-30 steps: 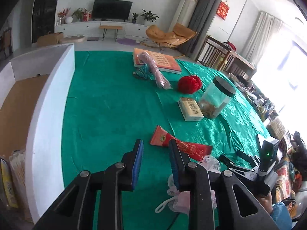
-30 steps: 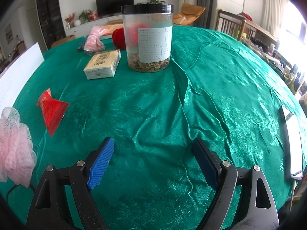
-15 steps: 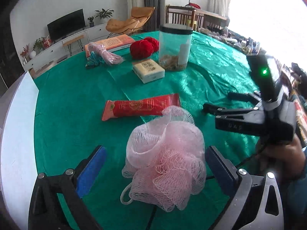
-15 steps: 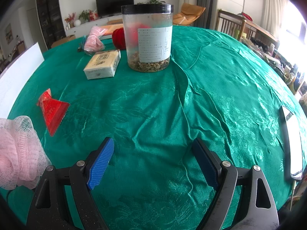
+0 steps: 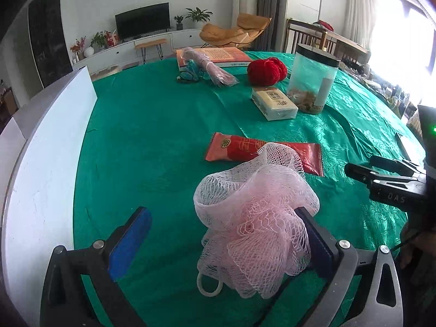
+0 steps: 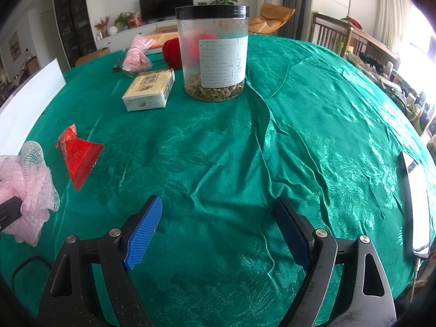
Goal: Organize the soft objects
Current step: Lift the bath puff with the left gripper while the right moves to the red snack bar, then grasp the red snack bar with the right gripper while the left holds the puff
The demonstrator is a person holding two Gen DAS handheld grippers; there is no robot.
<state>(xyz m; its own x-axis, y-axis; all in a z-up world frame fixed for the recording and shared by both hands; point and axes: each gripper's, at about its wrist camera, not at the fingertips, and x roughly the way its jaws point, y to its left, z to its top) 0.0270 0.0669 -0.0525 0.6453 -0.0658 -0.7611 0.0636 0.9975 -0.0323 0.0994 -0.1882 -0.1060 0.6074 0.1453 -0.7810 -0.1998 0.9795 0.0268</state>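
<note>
The letters "DAS" are showing in pale print on the black body of the right gripper (image 5: 392, 188). The jar (image 6: 212, 54) is wearing a white label, the red packet (image 5: 261, 152) and the small box (image 5: 273, 103) printed marks, all too small to read.

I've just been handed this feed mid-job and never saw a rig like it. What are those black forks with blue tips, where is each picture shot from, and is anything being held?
There is no robot arm: a person carries a two-finger gripper in each hand, with a fisheye camera on each looking forward along its fingers. One picture comes from the left gripper, the other from the right gripper. Both stand open. The pink mesh bath sponge sits between the left jaws against one pad, not squeezed; those jaws have just been opening. The right gripper holds nothing. On the green tablecloth lie a red packet, a tissue pack, a black-lidded jar, red yarn and a book.
</note>
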